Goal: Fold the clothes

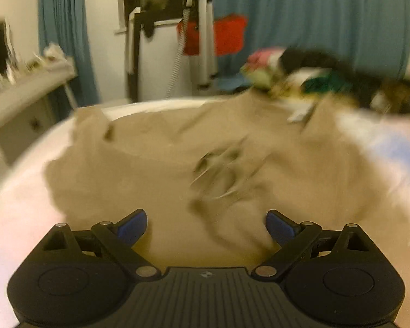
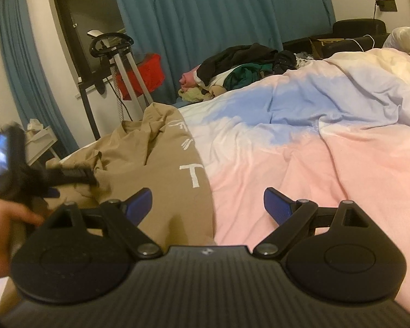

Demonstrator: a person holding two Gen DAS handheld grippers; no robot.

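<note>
Centrally, a tan shirt [image 1: 161, 169] lies crumpled on the duvet [image 2: 300, 169], a cover of pink, blue and white patches spread over a bed. White lettering, including a clear "T", runs along the shirt's right edge in the right wrist view; the rest of the print is creased and cannot be read. The left gripper [image 1: 206, 225] hangs above the shirt with its blue-padded fingers [image 1: 131, 225] spread wide and nothing between them; its view is heavily blurred. In the right wrist view the same tool appears at the left edge as a dark smear over the shirt, gripped by a hand [image 2: 2, 232]. The right gripper [image 2: 207, 205] is likewise wide open and empty: its left finger sits over the shirt's near edge, its right finger over the pink part of the duvet. Whether either gripper touches the fabric cannot be told. At the far side of the bed lies a clothes pile [image 2: 243, 65] of black, green, pink and pale items, well apart from the shirt. Behind it hang teal curtains [image 2: 205, 22]; to the left stand a metal frame [image 2: 125, 76] and a red box [image 2: 147, 73].
</note>
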